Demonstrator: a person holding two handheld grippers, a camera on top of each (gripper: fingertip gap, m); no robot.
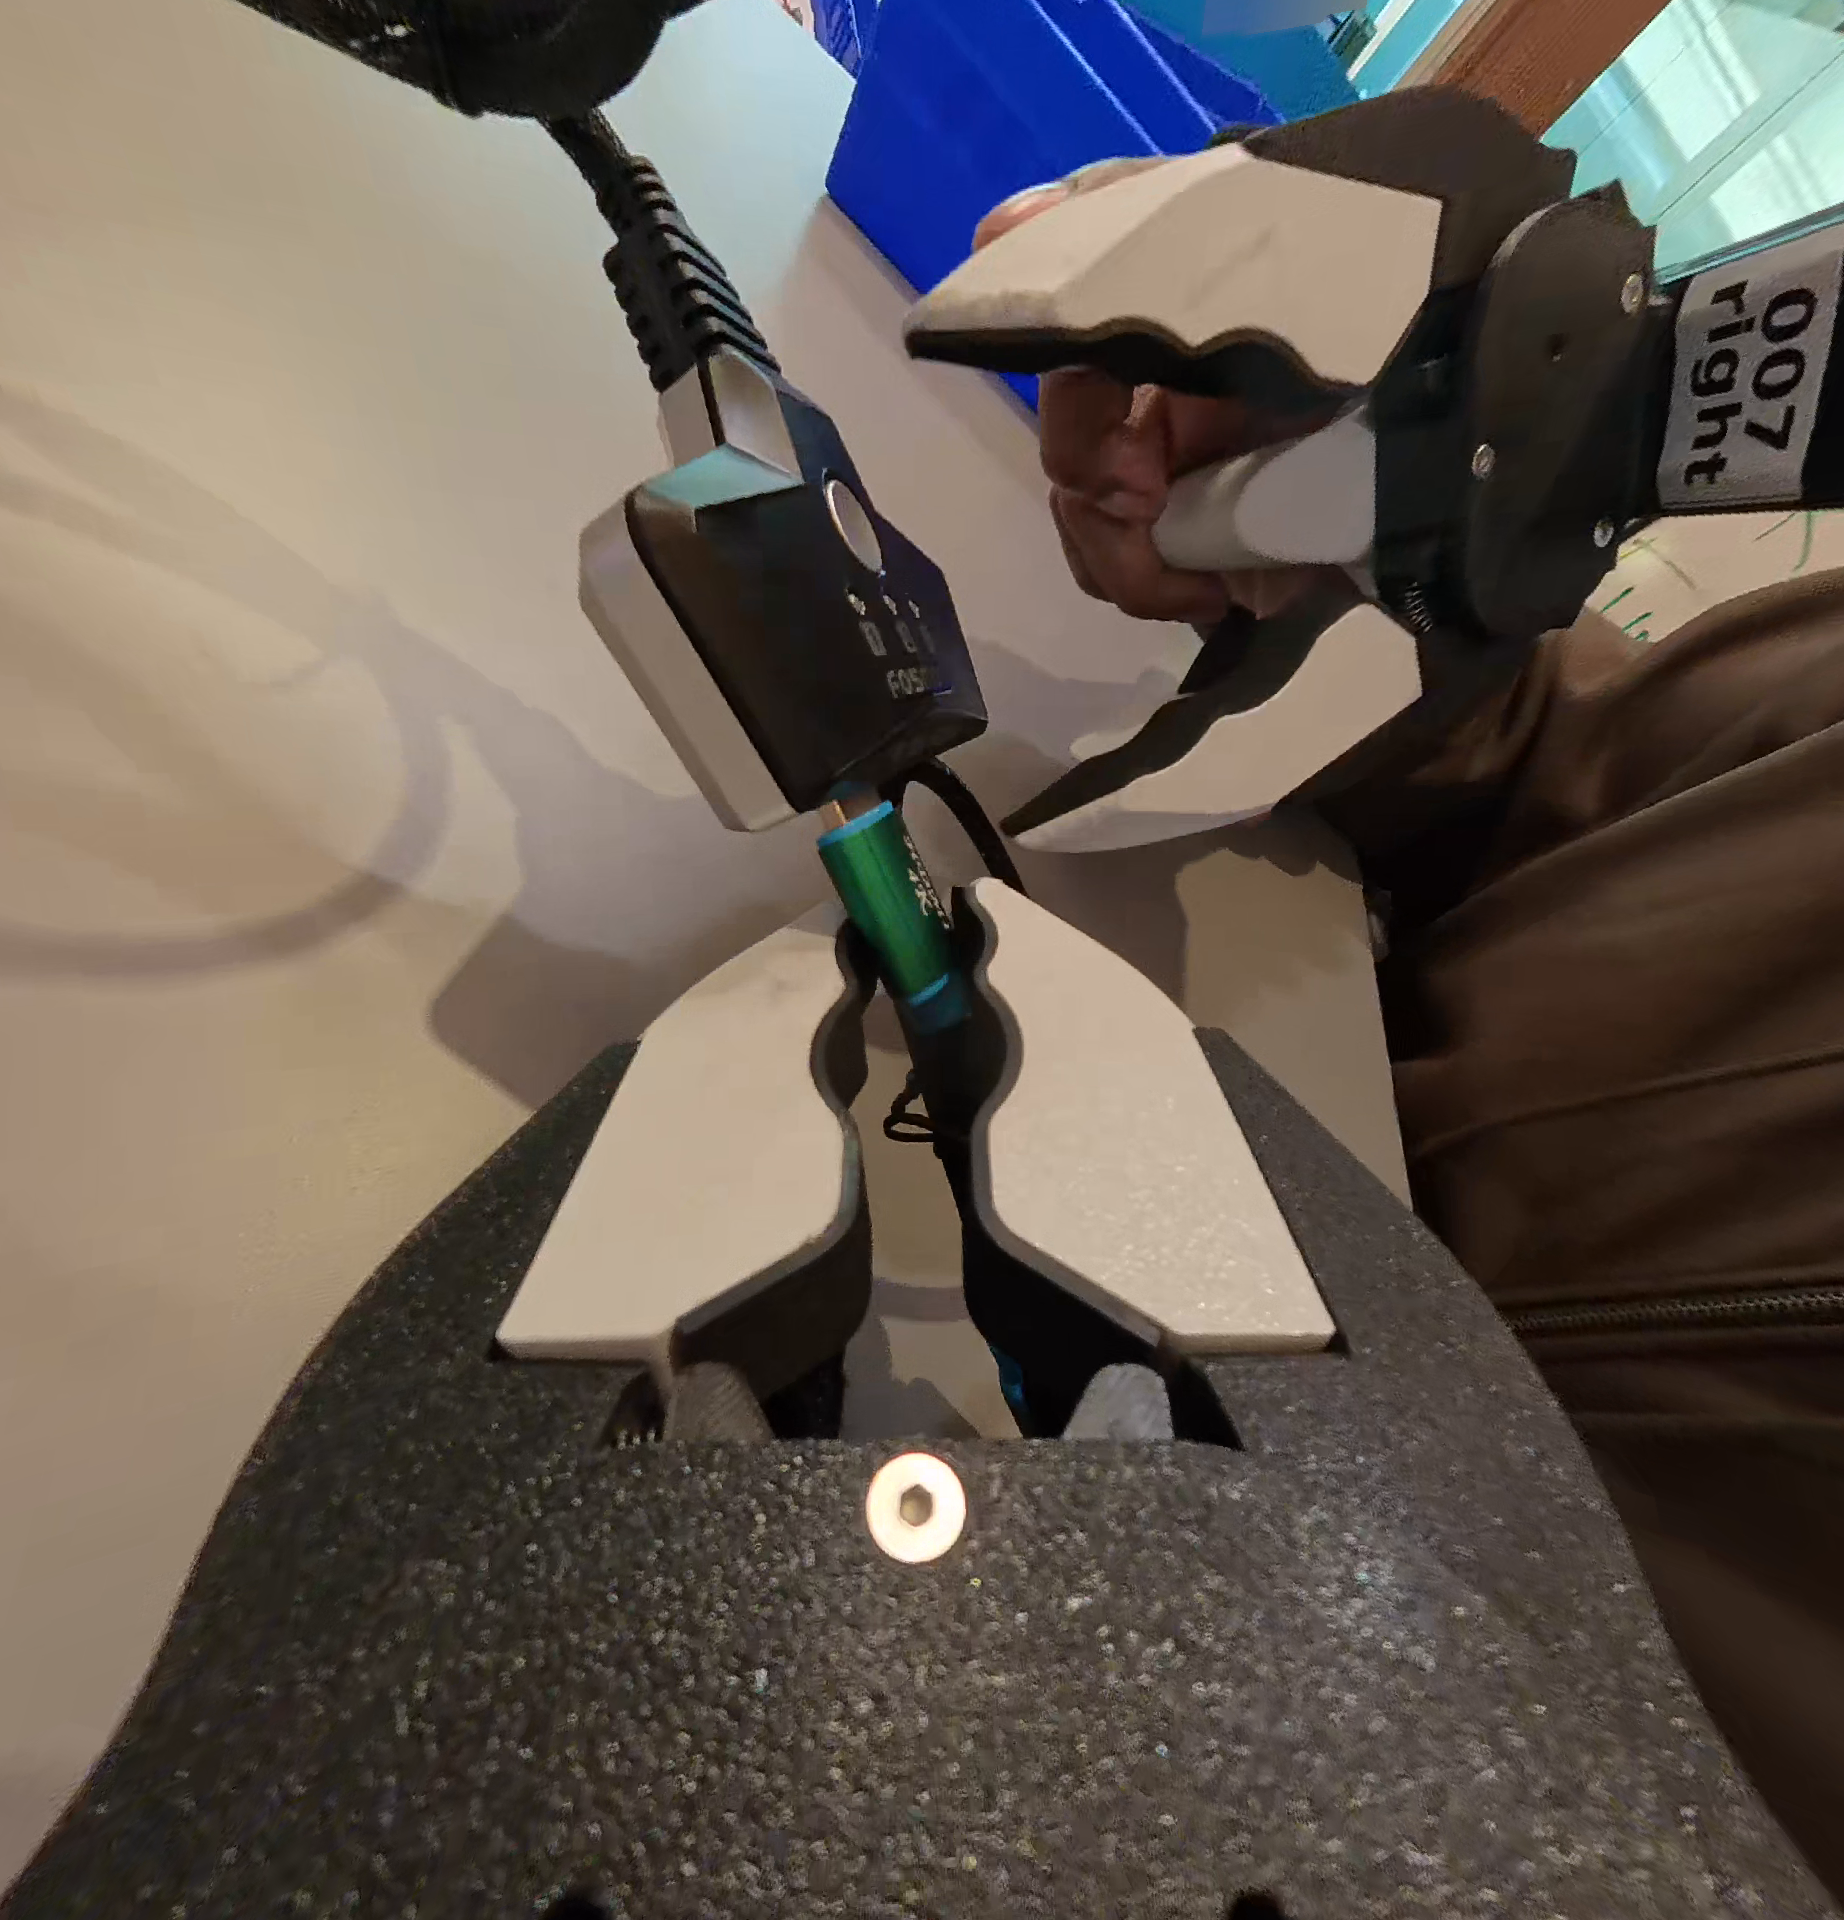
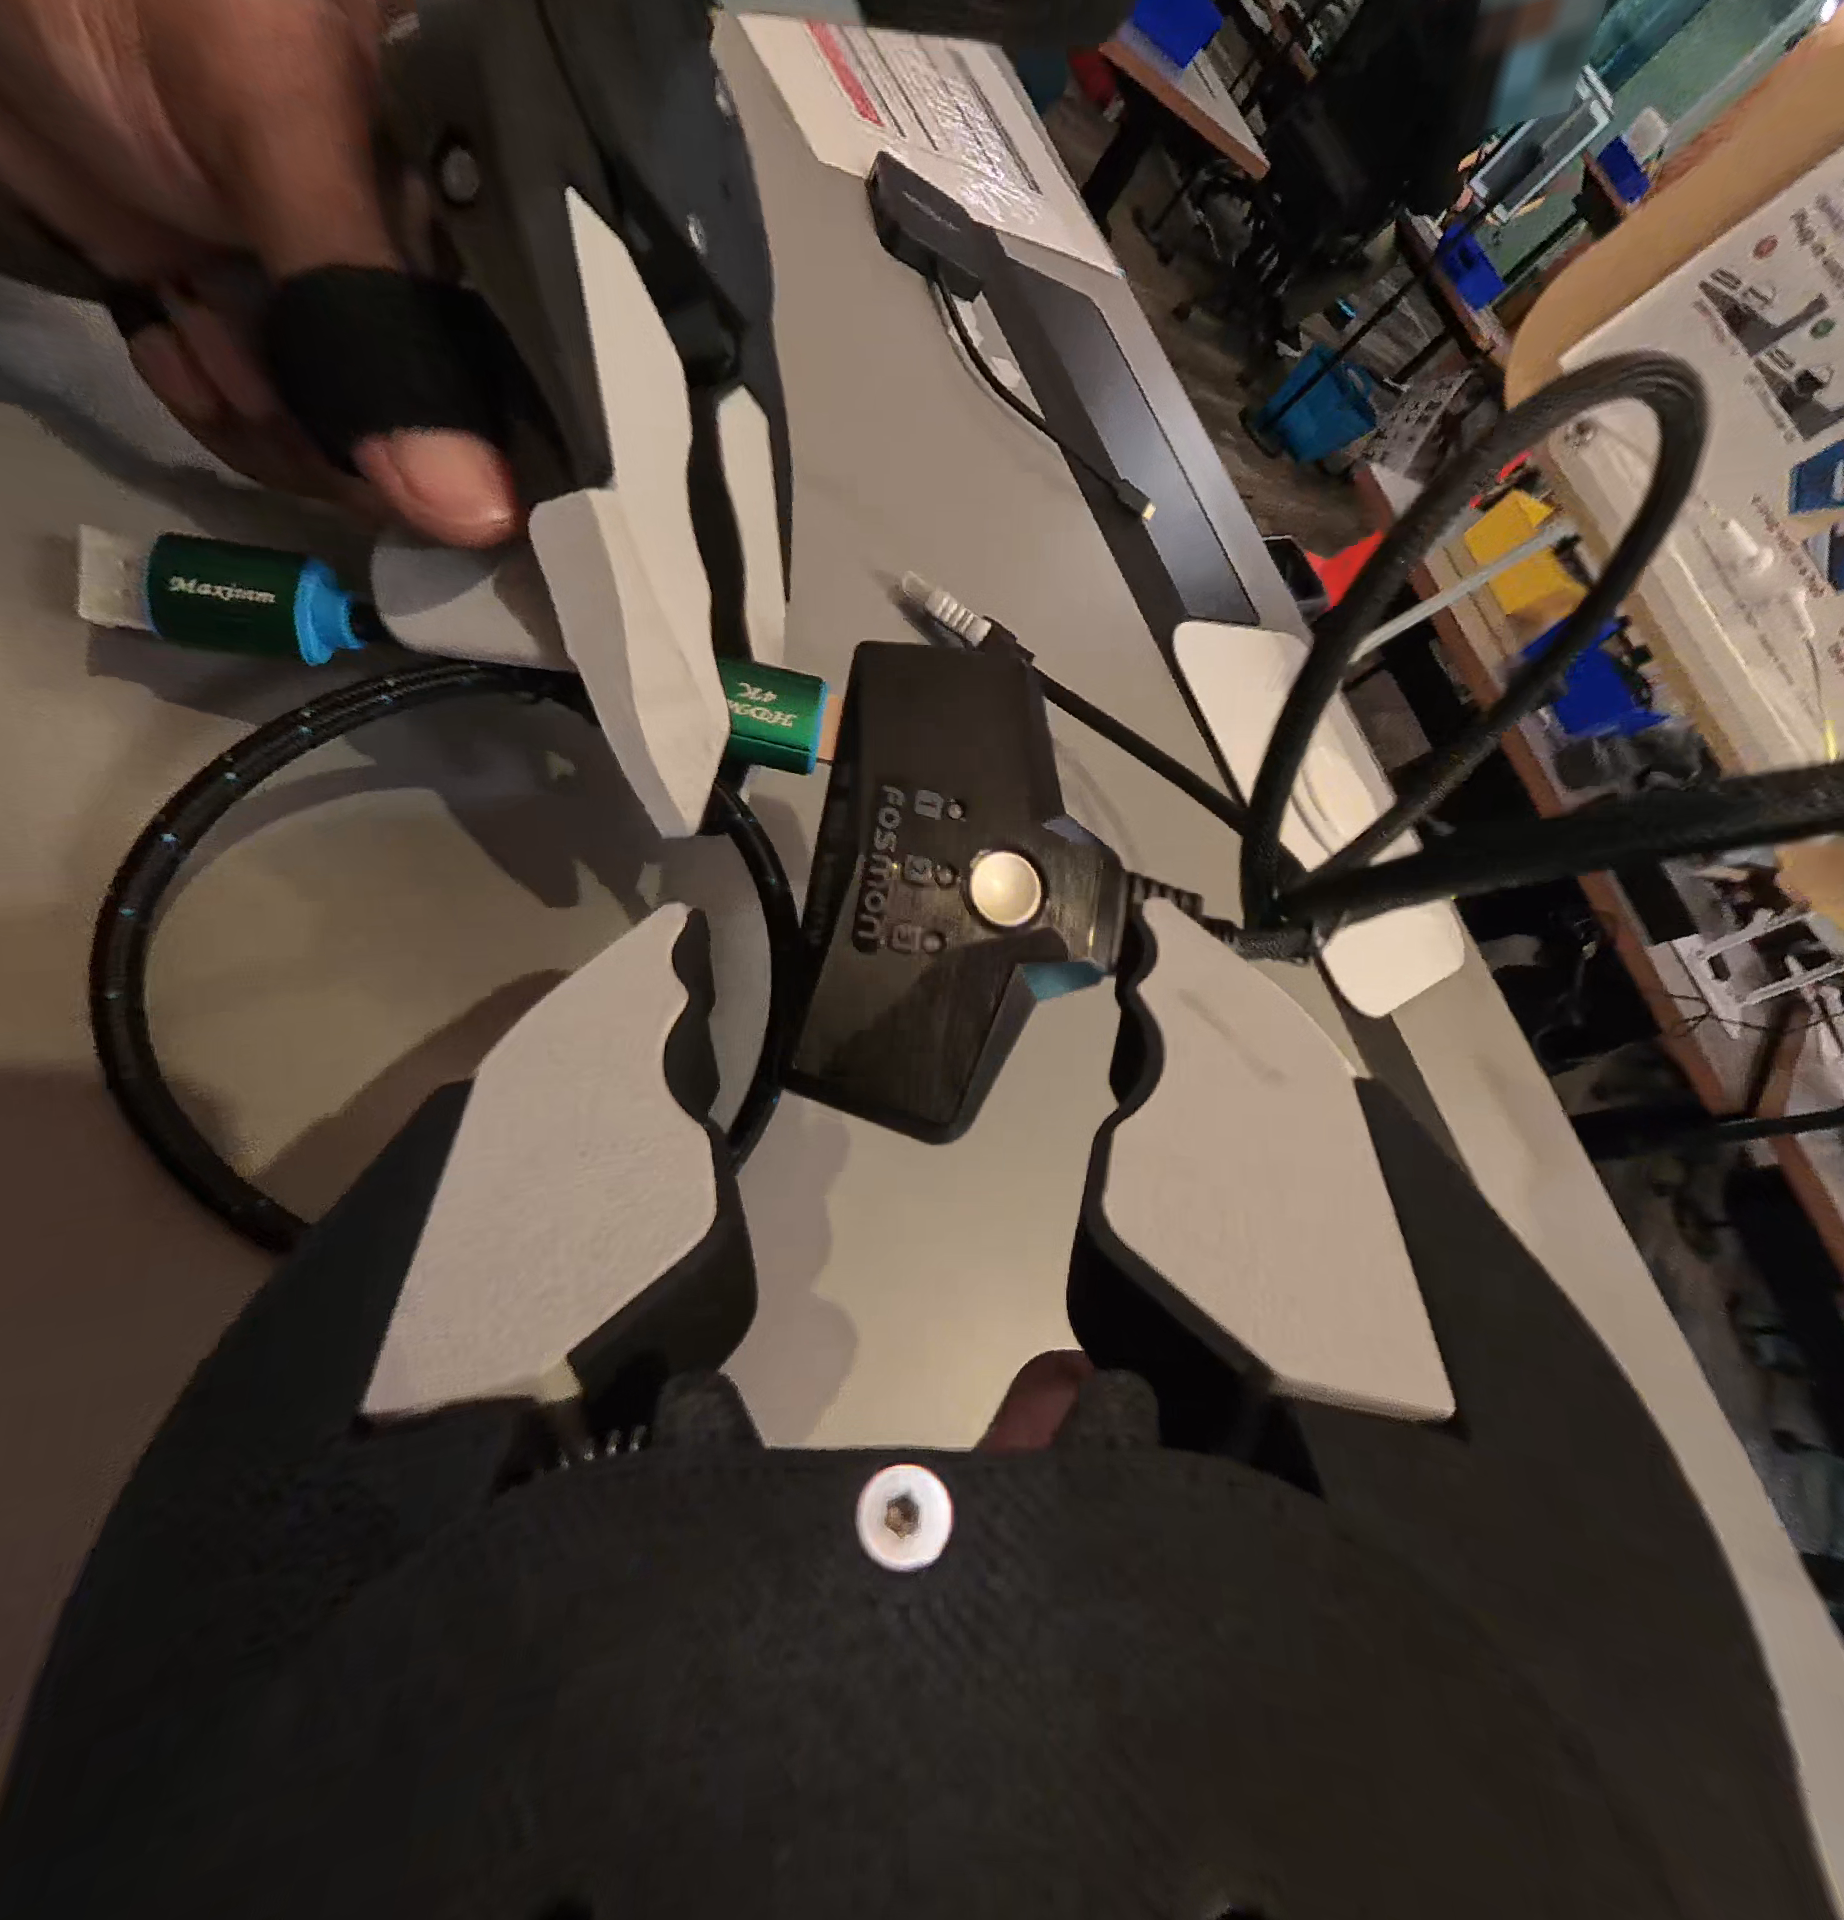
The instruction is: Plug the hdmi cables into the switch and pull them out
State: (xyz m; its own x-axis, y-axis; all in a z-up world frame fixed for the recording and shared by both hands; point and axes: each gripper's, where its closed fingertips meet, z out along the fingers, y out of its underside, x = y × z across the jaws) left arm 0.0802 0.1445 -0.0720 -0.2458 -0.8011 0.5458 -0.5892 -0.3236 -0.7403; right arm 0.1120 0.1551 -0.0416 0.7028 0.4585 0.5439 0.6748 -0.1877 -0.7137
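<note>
Evidently the left gripper (image 1: 913,940) had its jaws clamped on the green plug (image 1: 890,914), seated in the black switch box (image 2: 923,904) on the table (image 2: 398,935). Rightward, the right gripper (image 2: 913,971) stood jaws apart around the unheld box; any sideways pull might have dragged it or bent the plug.

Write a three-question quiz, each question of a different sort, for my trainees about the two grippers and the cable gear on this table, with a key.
1. True or false: the left gripper has its fingers closed on a green plug.
2. Multiple choice: the right gripper is A) shut on the black switch box, B) open with the box between its fingers, C) holding the black braided cable.
3. Fill in: a second green plug lies on the ____.

Key: 1 true; 2 B; 3 table.
</note>
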